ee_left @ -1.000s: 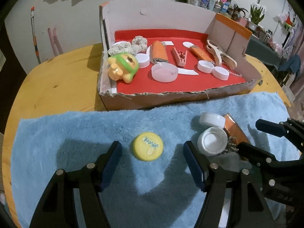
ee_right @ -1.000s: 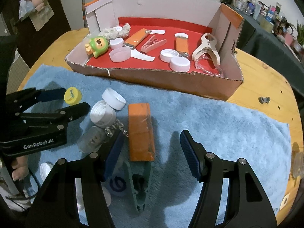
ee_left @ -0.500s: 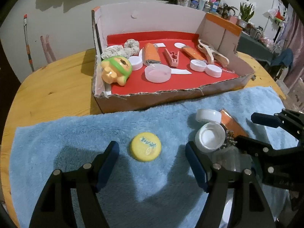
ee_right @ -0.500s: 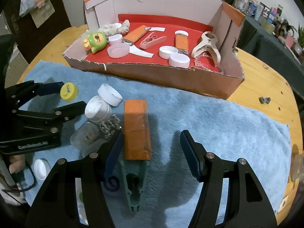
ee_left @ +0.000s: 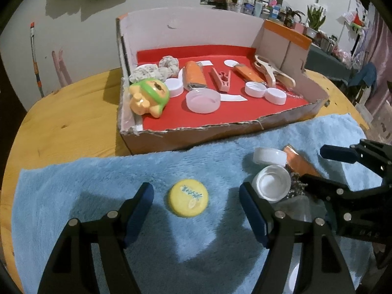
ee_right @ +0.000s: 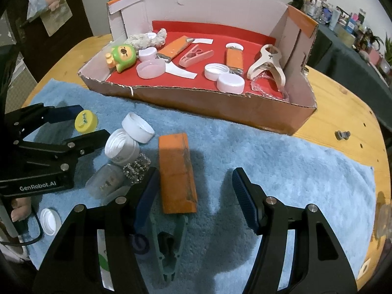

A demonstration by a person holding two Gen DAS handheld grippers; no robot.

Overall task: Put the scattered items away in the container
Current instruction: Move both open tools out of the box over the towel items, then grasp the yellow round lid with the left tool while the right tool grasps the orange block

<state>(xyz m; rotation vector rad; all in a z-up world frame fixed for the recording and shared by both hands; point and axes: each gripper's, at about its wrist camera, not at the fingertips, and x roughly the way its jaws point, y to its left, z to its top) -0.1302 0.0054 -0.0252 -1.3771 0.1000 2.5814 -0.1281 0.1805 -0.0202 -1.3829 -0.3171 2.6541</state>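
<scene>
My left gripper [ee_left: 196,202] is released, its fingers on either side of the yellow cap [ee_left: 188,201] at lower centre of the left wrist view, not touching it. My right gripper [ee_right: 192,191] is released too, straddling the near end of the orange block [ee_right: 177,176] on the blue towel [ee_right: 281,169]. White caps [ee_right: 122,147] (two, touching) lie left of the block. The cardboard box [ee_right: 220,109], holding a green toy [ee_right: 121,56], fills the upper frame on the bench [ee_right: 343,103]
</scene>
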